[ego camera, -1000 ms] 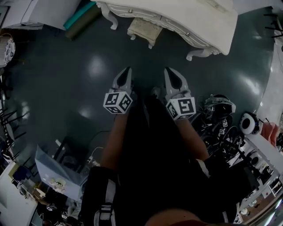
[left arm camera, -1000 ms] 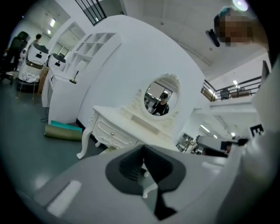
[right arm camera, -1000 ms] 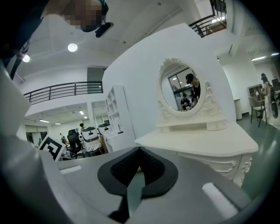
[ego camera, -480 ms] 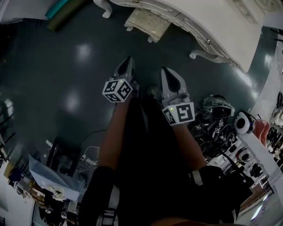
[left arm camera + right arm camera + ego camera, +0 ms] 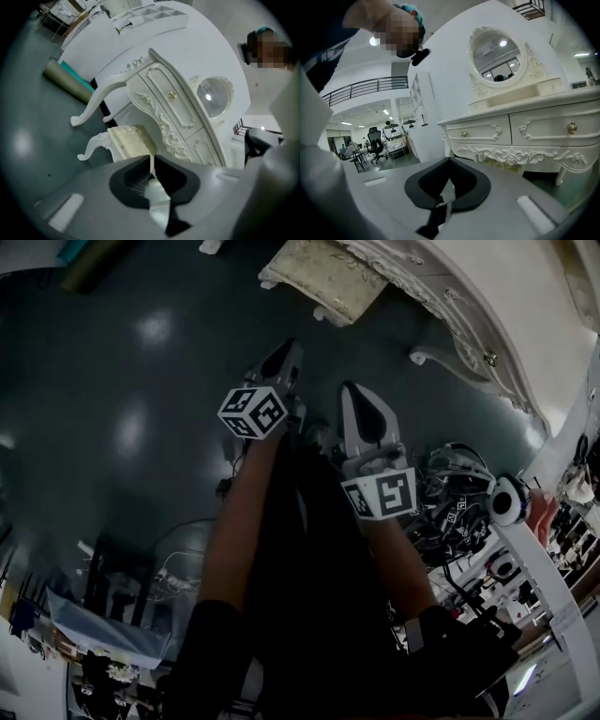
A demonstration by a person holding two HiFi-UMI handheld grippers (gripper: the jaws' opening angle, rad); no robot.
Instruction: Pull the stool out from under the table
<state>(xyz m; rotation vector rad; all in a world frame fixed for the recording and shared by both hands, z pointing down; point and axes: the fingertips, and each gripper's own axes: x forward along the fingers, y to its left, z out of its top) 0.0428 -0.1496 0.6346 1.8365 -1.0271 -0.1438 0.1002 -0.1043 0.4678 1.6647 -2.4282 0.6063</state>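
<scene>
The stool [image 5: 328, 277] has a cream cushion and white carved legs; it stands half under the white ornate dressing table [image 5: 487, 334] at the top of the head view. My left gripper [image 5: 289, 354] is shut and empty, pointing at the stool from a short way off. In the left gripper view the stool [image 5: 129, 140] lies just beyond the closed jaw tips [image 5: 152, 161], under the table's drawers [image 5: 173, 101]. My right gripper [image 5: 361, 395] is also shut with nothing in it. It faces the drawer front [image 5: 525, 131], and a strip of the stool [image 5: 506, 165] shows below the table's carved apron.
A rolled olive and teal mat [image 5: 65, 82] lies on the dark floor left of the table. Cables and headsets [image 5: 459, 493] pile up on the floor at the right, beside a white bench [image 5: 553, 587]. An oval mirror [image 5: 496, 51] stands on the table.
Both grippers have dropped lower and moved toward the stool. The left one has rolled. The stool and table have slid up and to the right in the head view.
</scene>
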